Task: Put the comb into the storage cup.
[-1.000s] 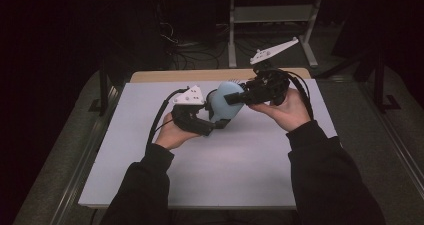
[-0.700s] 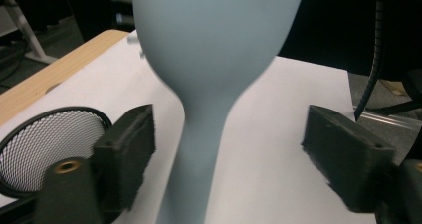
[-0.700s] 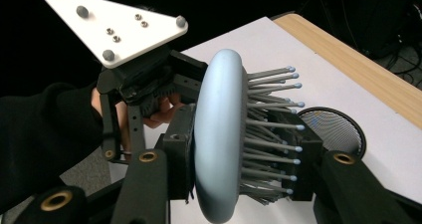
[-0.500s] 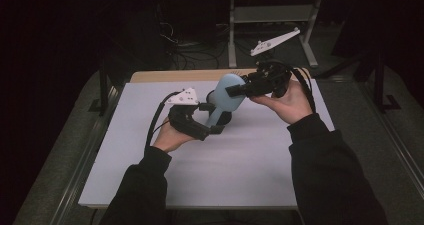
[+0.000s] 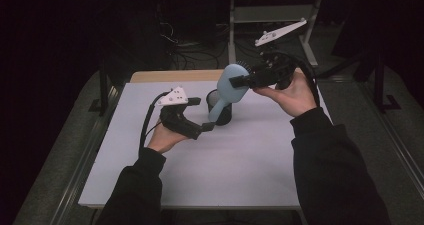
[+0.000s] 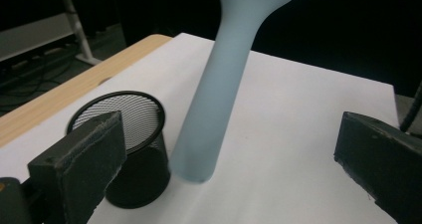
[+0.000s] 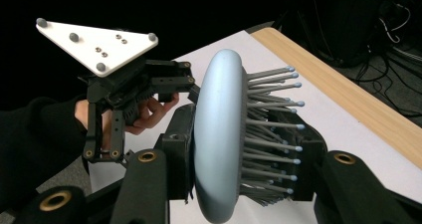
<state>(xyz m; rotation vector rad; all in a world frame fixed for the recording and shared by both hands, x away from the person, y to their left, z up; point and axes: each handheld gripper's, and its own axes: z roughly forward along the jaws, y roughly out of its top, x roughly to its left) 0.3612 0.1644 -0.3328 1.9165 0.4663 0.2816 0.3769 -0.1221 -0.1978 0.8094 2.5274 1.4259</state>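
A pale blue hairbrush (image 5: 234, 78) is tilted in the air, head up and handle (image 6: 219, 84) pointing down. My right gripper (image 5: 246, 78) is shut on the brush head (image 7: 219, 134), one jaw on its smooth back and one in the bristles. The handle's end hangs just beside a black mesh cup (image 5: 220, 110), outside its rim (image 6: 119, 115). My left gripper (image 5: 206, 127) is low on the near left of the cup, open. In the left gripper view its jaws (image 6: 231, 149) stand wide apart, with the handle beyond them and untouched.
The white sheet (image 5: 240, 170) covers the table, with a wooden strip (image 5: 170, 75) along the far edge. Behind the table the dark floor holds cables (image 5: 185, 45) and a metal stand (image 5: 260, 15). The person's sleeves (image 5: 330, 170) come in from the bottom.
The right gripper has lifted the brush up and to the right, tipping its handle down. The left gripper has drawn back to the left, and the mesh cup has come into sight.
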